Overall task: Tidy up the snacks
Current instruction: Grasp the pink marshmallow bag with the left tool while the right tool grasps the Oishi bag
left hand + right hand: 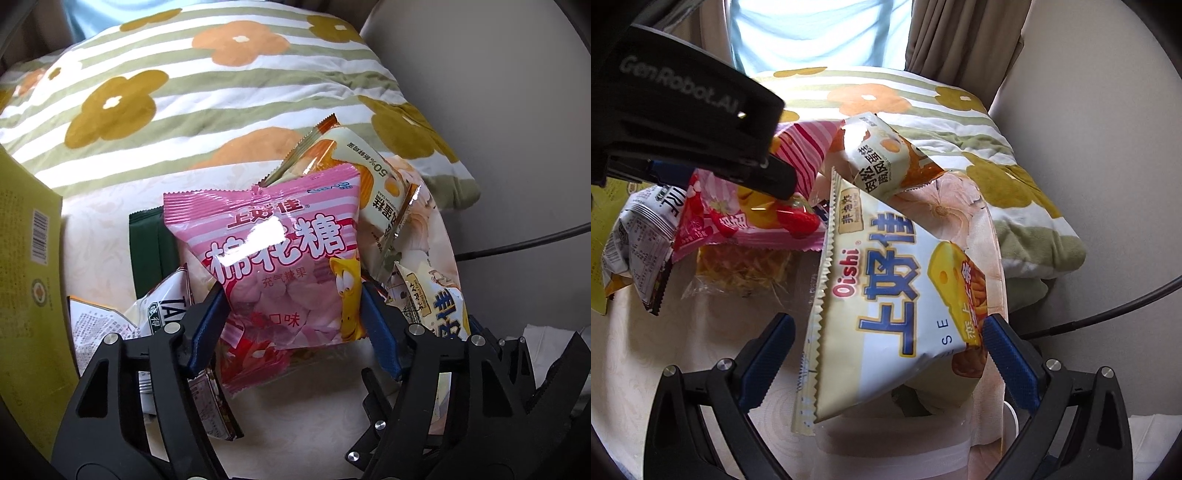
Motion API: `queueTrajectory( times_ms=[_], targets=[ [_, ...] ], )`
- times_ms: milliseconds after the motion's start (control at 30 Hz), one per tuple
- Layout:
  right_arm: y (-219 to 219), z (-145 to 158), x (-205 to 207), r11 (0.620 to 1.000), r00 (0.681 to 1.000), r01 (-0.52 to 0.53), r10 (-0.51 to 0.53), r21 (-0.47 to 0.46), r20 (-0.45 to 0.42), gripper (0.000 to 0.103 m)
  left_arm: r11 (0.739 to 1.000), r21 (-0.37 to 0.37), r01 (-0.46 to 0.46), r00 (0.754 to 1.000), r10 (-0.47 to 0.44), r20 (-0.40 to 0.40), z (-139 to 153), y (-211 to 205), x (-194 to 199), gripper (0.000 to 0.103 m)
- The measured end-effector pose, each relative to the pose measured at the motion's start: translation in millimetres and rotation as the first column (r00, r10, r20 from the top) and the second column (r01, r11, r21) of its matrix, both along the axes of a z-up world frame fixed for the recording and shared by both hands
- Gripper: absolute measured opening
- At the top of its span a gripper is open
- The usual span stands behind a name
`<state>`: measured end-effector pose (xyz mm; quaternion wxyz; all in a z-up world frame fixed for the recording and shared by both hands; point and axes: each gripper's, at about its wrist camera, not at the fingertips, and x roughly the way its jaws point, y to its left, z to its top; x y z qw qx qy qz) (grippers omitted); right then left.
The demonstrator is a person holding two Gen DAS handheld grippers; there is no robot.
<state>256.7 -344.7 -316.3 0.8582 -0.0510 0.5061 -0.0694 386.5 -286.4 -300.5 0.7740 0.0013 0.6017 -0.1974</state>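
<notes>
In the left wrist view my left gripper (293,295) is shut on a pink marshmallow bag (280,258), its blue pads pressing both sides. In the right wrist view the left gripper body (683,122) reaches in from the upper left over the same pink striped bag (805,155). My right gripper (886,332) is open around a white Oishi cheese snack bag (886,288); the right pad (1008,358) touches its corner, the left pad (768,358) is apart from it.
More snacks lie around: a cake packet (354,166) (882,158), a green packet (147,247), a white packet (639,229), a red strawberry bag (738,218), noodles (746,266). A yellow box (26,277) stands left. A flowered pillow (184,92) lies behind, a cable (1108,314) to the right.
</notes>
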Motion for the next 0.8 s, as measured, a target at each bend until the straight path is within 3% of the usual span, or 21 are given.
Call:
queueTrajectory(
  times_ms=[267, 300, 367, 533, 800],
  targets=[
    [-2.9, -1.0, -0.8, 1.0, 1.0, 0.014, -0.014, -0.008, 0.008, 0.099, 1.0, -0.01, 0.009, 1.0, -0.009, -0.001, 5.1, 7.6, -8.2, 0.065],
    [-2.9, -1.5, -0.5, 1.0, 1.0, 0.013, -0.013, -0.013, 0.007, 0.097, 1.0, -0.011, 0.008, 1.0, -0.008, -0.001, 5.5, 8.6, -9.2, 0.065],
    [-3.6, -2.4, 0.2, 1.0, 1.0, 0.013, -0.013, -0.024, 0.004, 0.079, 1.0, -0.009, 0.01, 1.0, -0.01, 0.002, 6.8, 9.6, -12.4, 0.065],
    [-3.6, 1.1, -1.7, 0.999, 1.0, -0.006, 0.006, -0.044, 0.009, 0.059, 1.0, -0.001, 0.009, 1.0, -0.009, 0.021, 12.5, 10.5, -19.4, 0.065],
    [-10.0, 29.6, -13.5, 1.0, 0.996, -0.025, 0.026, -0.008, 0.081, 0.056, 0.999, -0.031, -0.013, 0.995, 0.015, 0.094, 49.7, 21.3, -33.2, 0.065]
  ],
)
